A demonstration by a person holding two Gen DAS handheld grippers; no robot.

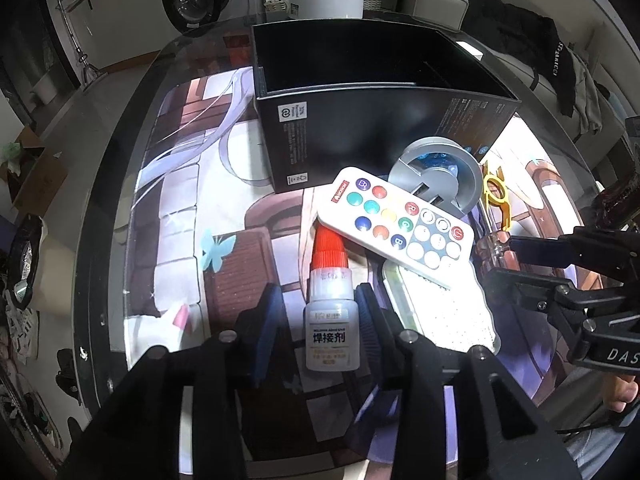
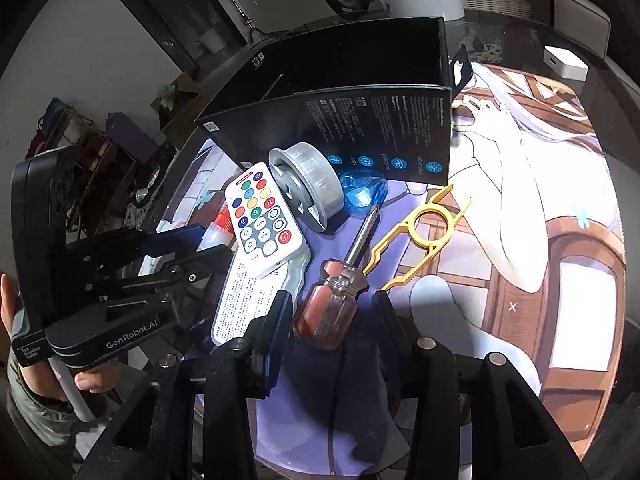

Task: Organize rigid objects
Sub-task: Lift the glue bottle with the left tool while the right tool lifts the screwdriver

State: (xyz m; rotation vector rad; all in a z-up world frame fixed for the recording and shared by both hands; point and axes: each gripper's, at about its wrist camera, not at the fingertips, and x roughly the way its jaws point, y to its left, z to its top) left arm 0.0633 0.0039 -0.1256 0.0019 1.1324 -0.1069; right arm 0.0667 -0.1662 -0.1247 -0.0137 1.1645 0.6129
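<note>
The glue bottle is straddled by the left gripper, jaws slightly apart, not clamped. The screwdriver, lying beside the remote, is bracketed loosely by the right gripper, gaps visible.

The remote hides the glue bottle's cap tip.
</note>
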